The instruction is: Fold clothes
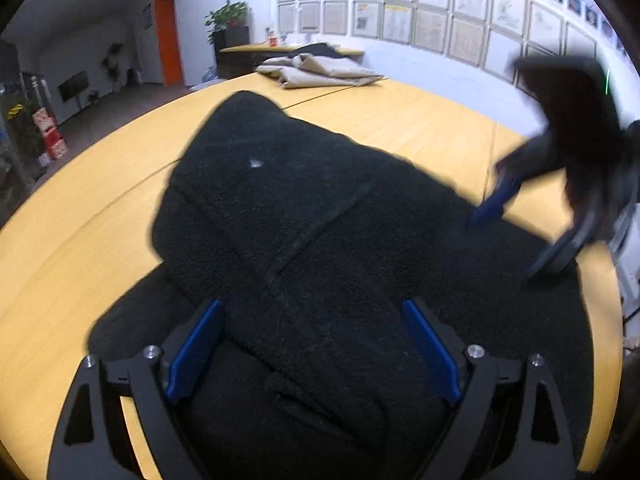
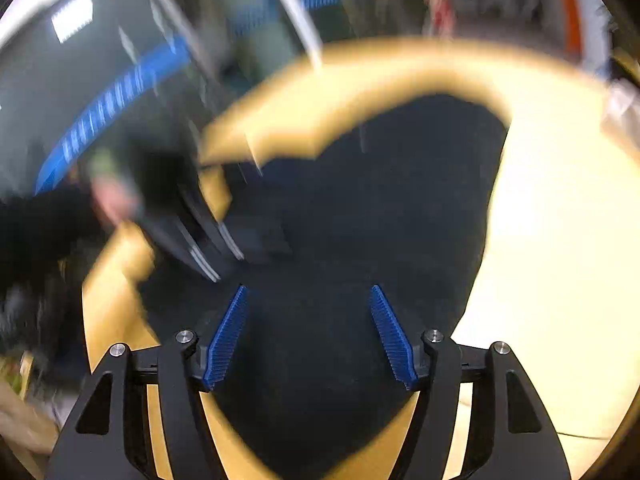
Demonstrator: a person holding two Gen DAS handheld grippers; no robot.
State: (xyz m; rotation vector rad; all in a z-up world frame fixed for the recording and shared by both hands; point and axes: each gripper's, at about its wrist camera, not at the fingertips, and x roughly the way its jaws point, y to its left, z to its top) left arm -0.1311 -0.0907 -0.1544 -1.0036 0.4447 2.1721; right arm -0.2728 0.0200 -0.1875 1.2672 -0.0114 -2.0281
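Pale yellow wood tabletop (image 1: 420,120) filled most of both views, and on it lay the black fleece garment (image 1: 304,216), bundled into thick overlapping folds with one rounded end pointing toward the far edge. Farther back, well apart from it, a beige cloth (image 1: 320,70) sat crumpled near the wall of framed sheets. The left tongs (image 1: 312,352) stood wide open, their blue ribbed pads straddling the near fold without pressing on it, and pointed steeply down at the fleece. The right tongs (image 2: 310,332) were also parted with nothing clamped between the pads, hanging over the dark fabric; in the left view they showed as a blurred shape (image 1: 520,220) at the garment's right edge, angled down and inward. The right view was heavily smeared, so where exactly those pads met the cloth could not be told. Judged from this, the main risk was the loose bundle springing open or sliding on the smooth wood, since neither pair gripped it. A fast pass by the right tongs could snag a thick fold and drag the layers out of line.
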